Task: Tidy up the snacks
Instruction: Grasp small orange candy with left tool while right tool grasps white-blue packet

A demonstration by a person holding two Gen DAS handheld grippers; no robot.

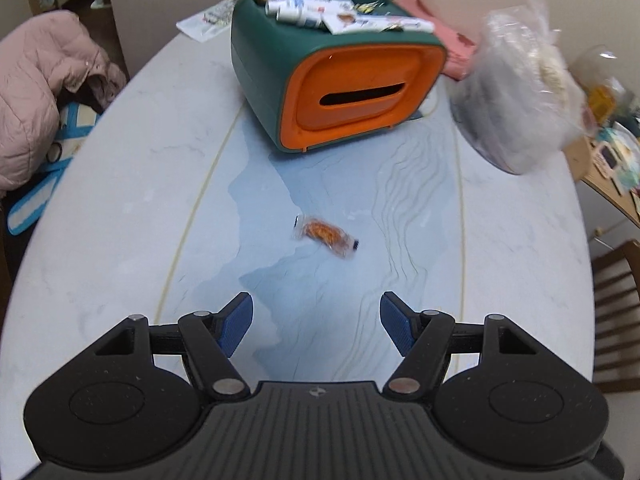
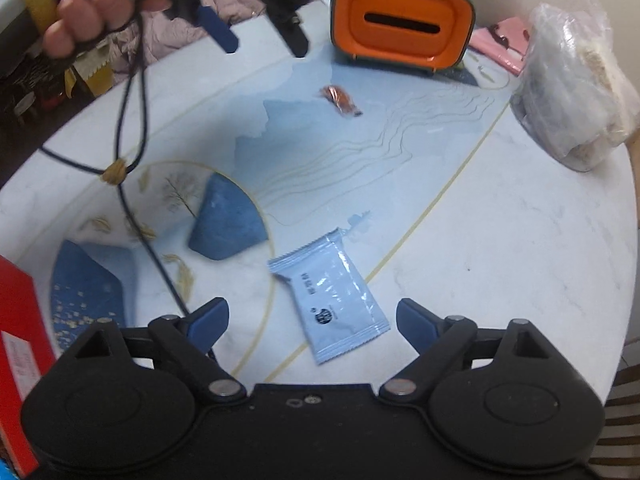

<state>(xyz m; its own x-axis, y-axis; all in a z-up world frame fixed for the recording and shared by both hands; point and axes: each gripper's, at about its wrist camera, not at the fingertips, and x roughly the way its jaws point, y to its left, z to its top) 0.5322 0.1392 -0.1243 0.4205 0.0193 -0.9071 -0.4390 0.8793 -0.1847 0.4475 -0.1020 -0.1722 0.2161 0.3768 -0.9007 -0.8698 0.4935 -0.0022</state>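
Left wrist view:
- left gripper [image 1: 316,322] fingers spread wide, nothing between them, hovering over the table [image 1: 120,208].
- orange snack packet [image 1: 326,235] lies flat on the table's blue pattern, between the gripper and the green-and-orange tissue box [image 1: 336,80], well apart from both; slightly blurred.
- tissue box sits at the table's far end, slot facing the camera; tubes and cartons [image 1: 344,16] piled on its top, pens sticking up behind.
- clear plastic bag [image 1: 516,108] just right of the tissue box, contents blurred.
- pink packet [image 1: 452,44] behind the tissue box on its right, partly hidden.
- pink jacket [image 1: 44,92] off the table, far left of the tissue box.

Right wrist view:
- right gripper [image 2: 312,324] fingers wide apart, holding nothing, low over the table [image 2: 500,248].
- light blue sachet [image 2: 330,298] lies flat on the table, its near end between the fingertips, touching neither; far from the tissue box [image 2: 402,18].
- orange snack packet [image 2: 340,100] on the table a little in front of the tissue box.
- left gripper [image 2: 264,42] seen left of the tissue box, above the table, fingers apart, held by a hand [image 2: 92,16].
- clear plastic bag [image 2: 576,92] right of the tissue box.
- dark cable [image 2: 132,128] hangs from the hand to the table.
- red box [image 2: 18,364] at the table's near left edge, farthest from the tissue box.
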